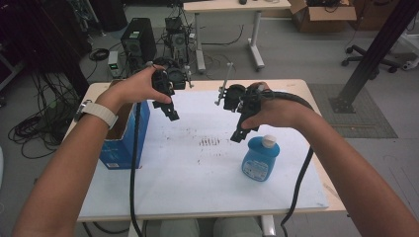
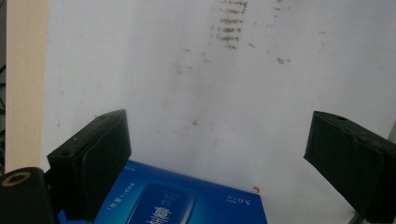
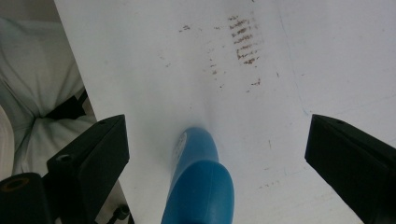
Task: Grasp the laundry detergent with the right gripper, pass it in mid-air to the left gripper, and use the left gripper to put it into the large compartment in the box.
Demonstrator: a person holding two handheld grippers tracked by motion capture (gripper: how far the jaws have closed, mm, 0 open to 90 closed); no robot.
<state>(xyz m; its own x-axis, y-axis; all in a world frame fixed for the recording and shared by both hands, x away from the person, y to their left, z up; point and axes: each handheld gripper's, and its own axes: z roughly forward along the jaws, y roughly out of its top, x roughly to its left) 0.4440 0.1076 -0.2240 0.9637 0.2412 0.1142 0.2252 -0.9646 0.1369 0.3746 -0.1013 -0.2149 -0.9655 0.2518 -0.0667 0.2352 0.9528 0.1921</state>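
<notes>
A blue bottle (image 1: pixel 260 158) with a white cap stands on the white table (image 1: pixel 197 173) at the right front. My right gripper (image 1: pixel 240 135) hangs in the air just behind and above it, jaws wide open and empty; in the right gripper view the blue bottle (image 3: pixel 200 182) lies below, between the open jaws, apart from both. A blue carton (image 1: pixel 124 139) with an open top stands at the table's left edge. My left gripper (image 1: pixel 171 114) is held up to its right, open and empty; the left gripper view looks down on the carton's blue printed face (image 2: pixel 177 200).
Brown smudges (image 1: pixel 209 142) mark the middle of the white sheet. Black cables (image 1: pixel 133 168) trail from both grippers over the table's front edge. Behind the table the floor holds a computer tower (image 1: pixel 138 42), cable tangles and a desk's legs.
</notes>
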